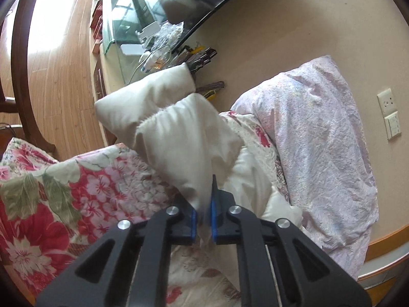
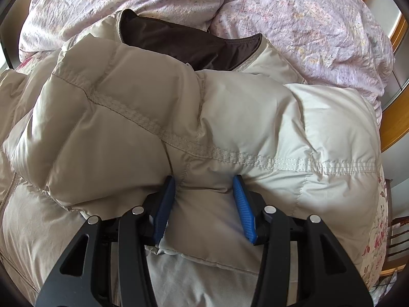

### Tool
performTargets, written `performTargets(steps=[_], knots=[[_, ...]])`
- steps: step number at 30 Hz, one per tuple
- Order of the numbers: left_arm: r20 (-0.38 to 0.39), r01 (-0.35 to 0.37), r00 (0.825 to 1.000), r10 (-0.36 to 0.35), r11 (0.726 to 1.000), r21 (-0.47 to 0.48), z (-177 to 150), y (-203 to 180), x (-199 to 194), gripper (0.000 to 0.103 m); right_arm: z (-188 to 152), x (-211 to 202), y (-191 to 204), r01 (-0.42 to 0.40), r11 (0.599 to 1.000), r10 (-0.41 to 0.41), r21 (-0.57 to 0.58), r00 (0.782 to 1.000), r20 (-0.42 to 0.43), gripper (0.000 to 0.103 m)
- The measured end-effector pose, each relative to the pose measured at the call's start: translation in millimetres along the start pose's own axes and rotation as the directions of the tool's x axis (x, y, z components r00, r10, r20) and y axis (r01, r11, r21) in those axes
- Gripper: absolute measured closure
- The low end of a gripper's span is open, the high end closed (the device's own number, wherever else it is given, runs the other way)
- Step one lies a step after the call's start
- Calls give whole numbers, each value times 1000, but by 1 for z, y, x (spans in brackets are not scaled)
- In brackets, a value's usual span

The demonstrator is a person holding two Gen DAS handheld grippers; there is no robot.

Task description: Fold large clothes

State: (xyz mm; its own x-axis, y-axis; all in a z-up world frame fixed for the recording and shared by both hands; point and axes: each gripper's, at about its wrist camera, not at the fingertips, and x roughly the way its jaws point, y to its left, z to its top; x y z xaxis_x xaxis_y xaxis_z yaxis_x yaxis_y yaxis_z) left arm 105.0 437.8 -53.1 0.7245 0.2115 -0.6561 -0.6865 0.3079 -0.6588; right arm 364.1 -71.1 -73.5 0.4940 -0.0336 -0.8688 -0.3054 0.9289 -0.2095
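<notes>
- The left claw (image 1: 203, 213) is clamped tight on a cream sleeve (image 1: 184, 138), which rises toward 12 o'clock above the flowered bedspread (image 1: 76, 192).
- The right claw (image 2: 204, 199) stands half open, its blue pads (image 2: 244, 209) squeezing a puffy fold of the cream jacket (image 2: 179, 107) on the bed, with the pink duvet (image 2: 306, 25) at 1 o'clock.

Left wrist view looks across bed, right close down, both showing jacket (image 2: 204, 117)
</notes>
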Motion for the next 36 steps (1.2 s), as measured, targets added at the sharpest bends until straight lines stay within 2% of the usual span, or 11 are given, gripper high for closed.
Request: performTargets(steps=[5,9,14,16,18,21,23,27,30,34,36], knots=[[68,84,993,-94,987,134,0,-59,-40,95,0,2,0,13,1000,-13,-20,1000,3,54],[74,183,975,-209,946,268,-16,-119,-74,95,1,3,-3,3,1000,-3,-16,1000,-1,54],[-4,305,942,-337,848,433,-65,-201,-103,96,5,0,-9,-24,1000,24,-8,1000,-20,54],[-58,345,929,-364,803,485,-92,-231,-107,95,6,-6,-14,-63,998,63,5,998,-24,53],[-117,381,917,-380,756,533,-121,-256,-107,95,4,-17,-25,-114,993,114,35,993,-7,49],[-200,420,903,-380,684,597,-169,-286,-101,95,-2,-39,-40,-135,989,131,55,989,61,45],[-253,441,895,-366,649,620,-198,-300,-92,95,-7,-52,-53,-141,987,134,73,986,98,41],[-324,464,886,-333,593,659,-247,-311,-74,95,-18,-68,-84,-139,983,123,118,984,132,41],[-330,447,894,-304,537,716,-284,-316,-64,95,-29,-77,-105,-109,982,87,152,986,145,41],[-329,410,910,-252,442,798,-337,-323,-50,94,-36,-80,-131,-89,975,60,205,988,146,41],[-347,404,914,-209,410,818,-359,-322,-35,93,-38,-80,-143,-81,970,47,230,988,146,41]])
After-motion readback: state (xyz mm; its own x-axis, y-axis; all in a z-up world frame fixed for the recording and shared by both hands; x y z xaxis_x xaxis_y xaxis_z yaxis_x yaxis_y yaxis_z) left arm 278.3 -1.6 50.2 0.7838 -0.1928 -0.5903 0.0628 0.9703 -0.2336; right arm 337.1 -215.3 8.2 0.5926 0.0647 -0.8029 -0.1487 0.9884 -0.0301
